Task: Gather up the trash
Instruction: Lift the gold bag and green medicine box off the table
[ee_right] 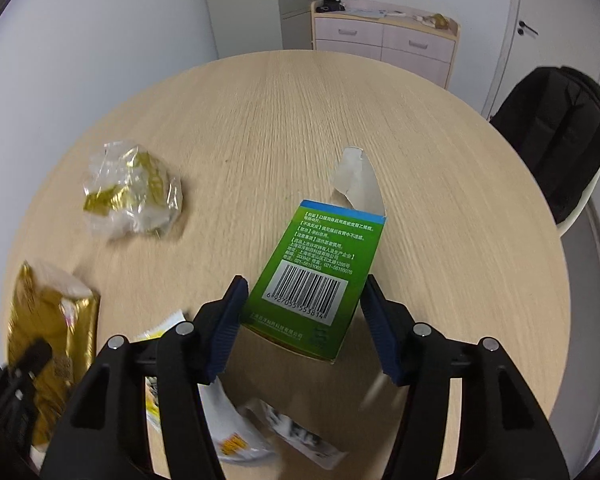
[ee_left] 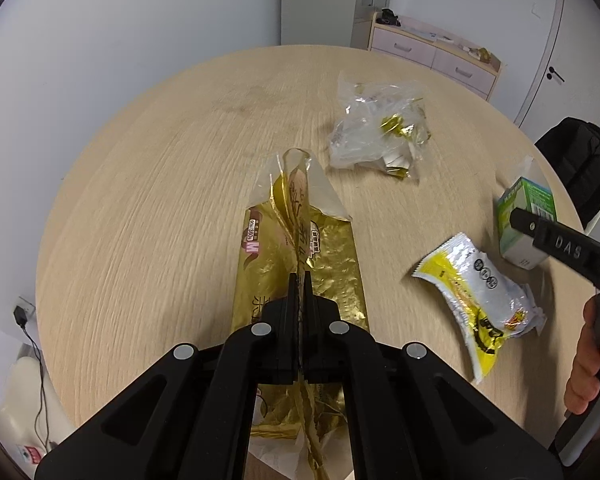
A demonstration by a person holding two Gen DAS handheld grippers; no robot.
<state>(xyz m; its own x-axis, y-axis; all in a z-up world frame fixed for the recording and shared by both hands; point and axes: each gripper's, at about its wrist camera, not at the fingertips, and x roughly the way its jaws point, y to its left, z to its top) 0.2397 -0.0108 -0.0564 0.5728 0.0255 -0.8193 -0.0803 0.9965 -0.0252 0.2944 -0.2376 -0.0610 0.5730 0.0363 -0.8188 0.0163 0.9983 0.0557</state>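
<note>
Green box sits between right gripper pads, touching the left one only; left gripper clenched on gold wrapper, round table.

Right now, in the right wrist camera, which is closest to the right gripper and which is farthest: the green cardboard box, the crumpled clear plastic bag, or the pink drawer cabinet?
1. Green cardboard box: between the right gripper fingers.
2. Crumpled clear plastic bag: mid-table, left.
3. Pink drawer cabinet: beyond the round wooden table, by the wall.
</note>
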